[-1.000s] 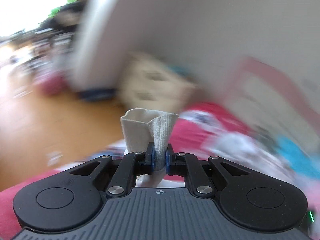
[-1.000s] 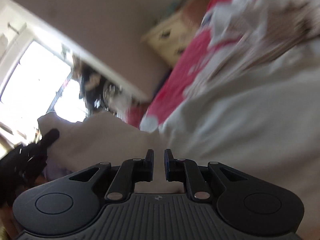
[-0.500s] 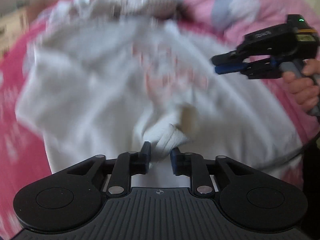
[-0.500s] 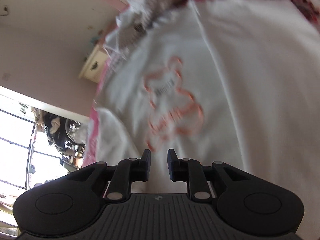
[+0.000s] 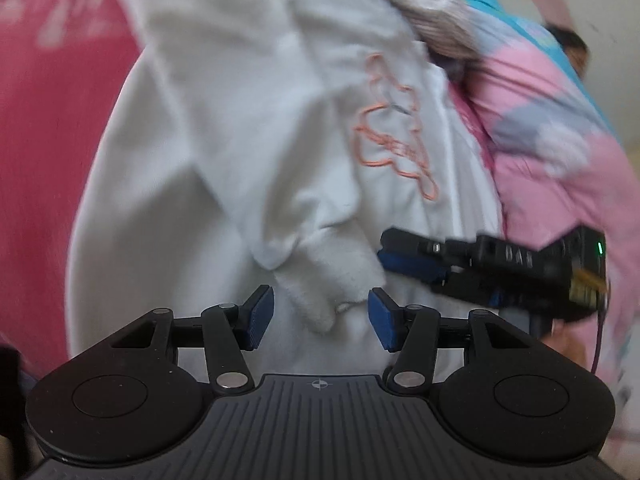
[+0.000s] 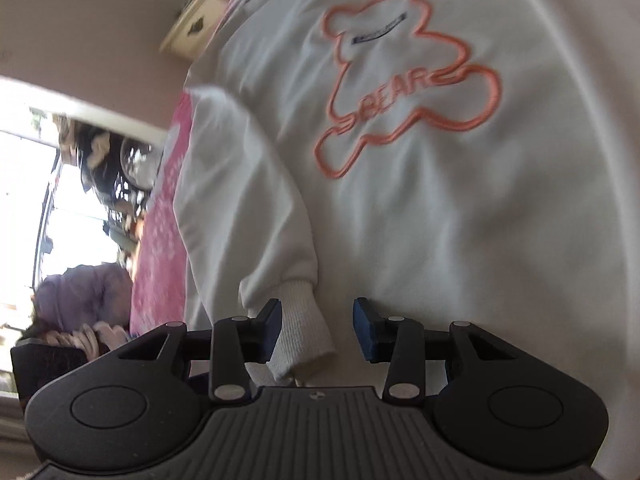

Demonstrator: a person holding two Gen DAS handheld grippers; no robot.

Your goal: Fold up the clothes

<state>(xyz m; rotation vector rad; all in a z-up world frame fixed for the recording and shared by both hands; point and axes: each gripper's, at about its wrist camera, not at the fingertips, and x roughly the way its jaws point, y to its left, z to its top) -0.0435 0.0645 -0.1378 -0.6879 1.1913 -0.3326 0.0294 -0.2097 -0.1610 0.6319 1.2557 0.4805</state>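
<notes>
Sweatshirt [image 6: 420, 184] — white, with an orange bear outline [image 6: 404, 76] stitched on the chest — lies spread front-up on a pink bedspread [image 6: 160, 216], filling most of both wrist views. Its sleeves are laid inward over the body, which looks like the first step of a fold: narrowing the garment before doubling it over.

In the lower middle of the right wrist view a ribbed cuff [image 6: 300, 336] rests between the blue pads of the right tool [image 6: 318, 328], touching the left pad but clear of the other; the jaws are opening, so the sleeve appears to be let go where it now lies. The left tool [image 5: 320, 316], at the bottom centre of its own view, is likewise opening, with the other cuff [image 5: 332, 284] lying loose in the gap and neither pad pressing it. The right tool also shows at the right edge of that view, just beside the same cuff.

Further out, a heap of other clothes [image 5: 552, 120] — pink, grey and teal — sits at the upper right of the left view, probably awaiting their turn. A cream cabinet [image 6: 192, 28] stands against the wall at the upper left of the right view.
</notes>
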